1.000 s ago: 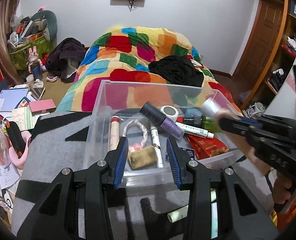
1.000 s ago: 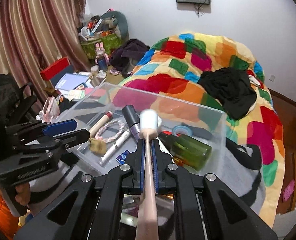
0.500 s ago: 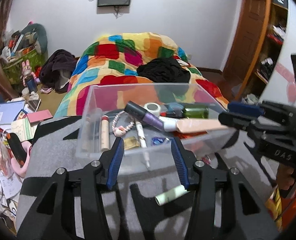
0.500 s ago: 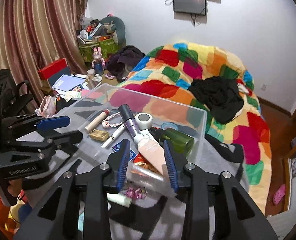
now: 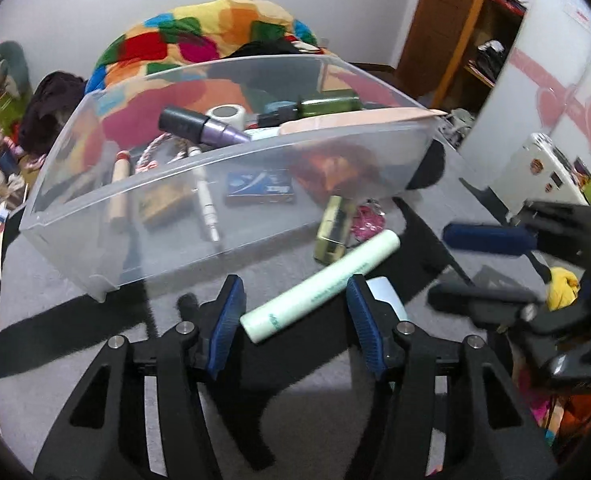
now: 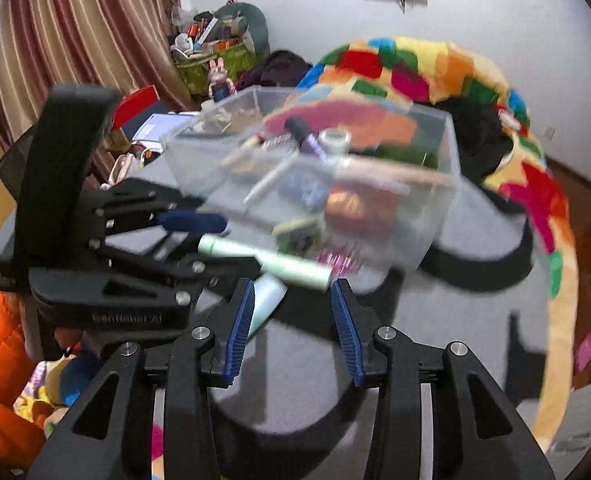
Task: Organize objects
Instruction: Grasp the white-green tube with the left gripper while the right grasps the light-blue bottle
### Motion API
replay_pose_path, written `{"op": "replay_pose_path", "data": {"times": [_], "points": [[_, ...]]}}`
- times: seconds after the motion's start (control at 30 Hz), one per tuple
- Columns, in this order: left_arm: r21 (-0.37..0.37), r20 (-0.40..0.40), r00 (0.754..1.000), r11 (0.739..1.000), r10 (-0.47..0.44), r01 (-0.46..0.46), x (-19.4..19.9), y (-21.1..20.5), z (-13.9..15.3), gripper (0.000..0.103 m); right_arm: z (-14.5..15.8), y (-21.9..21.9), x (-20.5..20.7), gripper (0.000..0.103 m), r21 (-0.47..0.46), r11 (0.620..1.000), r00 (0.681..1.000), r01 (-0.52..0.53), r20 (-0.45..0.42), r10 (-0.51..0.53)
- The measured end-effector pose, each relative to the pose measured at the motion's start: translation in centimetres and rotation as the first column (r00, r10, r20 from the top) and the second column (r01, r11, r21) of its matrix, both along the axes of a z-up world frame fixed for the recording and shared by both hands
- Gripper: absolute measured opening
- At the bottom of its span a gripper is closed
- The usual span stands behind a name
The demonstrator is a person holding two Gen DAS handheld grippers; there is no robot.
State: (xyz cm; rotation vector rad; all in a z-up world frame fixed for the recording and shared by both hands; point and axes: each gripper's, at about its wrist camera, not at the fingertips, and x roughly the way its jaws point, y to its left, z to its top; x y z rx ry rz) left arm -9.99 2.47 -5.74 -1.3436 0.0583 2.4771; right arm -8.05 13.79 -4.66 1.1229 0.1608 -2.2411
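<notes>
A clear plastic bin (image 5: 143,220) (image 6: 423,216) stands on a grey and black blanket (image 5: 315,380). It holds a peach tube (image 5: 355,118), a purple bottle (image 5: 199,126), a green bottle (image 5: 327,104), a tape roll (image 5: 225,114) and other small items. A pale green tube (image 5: 319,286) (image 6: 263,262) lies on the blanket in front of the bin. My left gripper (image 5: 295,308) is open, with the tube's near end between its fingers. My right gripper (image 6: 291,308) is open and empty, low over the blanket beside the tube.
A gold bottle (image 5: 333,226), a pink beaded thing (image 5: 369,220) and a pale flat tube (image 5: 385,300) lie by the green tube. A colourful quilt (image 6: 435,76) lies behind the bin. Clutter and curtains (image 6: 55,40) are on the left, shelves (image 5: 491,32) on the right.
My right gripper let go of the peach tube into the bin, opened and drew back. My left gripper dropped down onto the blanket around the pale green tube.
</notes>
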Motion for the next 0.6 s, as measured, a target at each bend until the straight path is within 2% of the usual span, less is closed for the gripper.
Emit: {"op": "replay_pose_path", "data": {"times": [0.07, 0.13, 0.33, 0.4, 0.6], "points": [[-0.012, 0.007, 1.0, 1.0, -0.026, 0.026, 0.4, 0.4, -0.2, 0.035, -0.6, 0.2, 0.1, 0.037, -0.02, 1.0, 0.999, 0.005, 0.034, -0.004], [-0.024, 0.001, 1.0, 0.999, -0.025, 0.025, 1.0, 0.6, -0.3, 0.029, -1.0, 0.3, 0.1, 0.039, -0.038, 0.999, 0.998, 0.011, 0.062, -0.009], [-0.028, -0.017, 0.999, 0.999, 0.031, -0.032, 3.4, -0.7, -0.3, 0.018, -1.5, -0.4, 0.6, 0.043, -0.054, 0.998, 0.995, 0.011, 0.097, -0.006], [-0.033, -0.02, 0.998, 0.998, 0.053, -0.054, 4.3, -1.0, -0.3, 0.016, -1.5, -1.1, 0.9, 0.048, -0.052, 0.999, 0.995, 0.002, 0.095, 0.003], [-0.037, -0.043, 0.995, 0.996, 0.085, -0.087, 6.4, -1.6, -0.3, 0.015, -2.6, -3.6, 2.1, 0.05, 0.03, 1.0, 0.999, -0.002, 0.045, 0.001]]}}
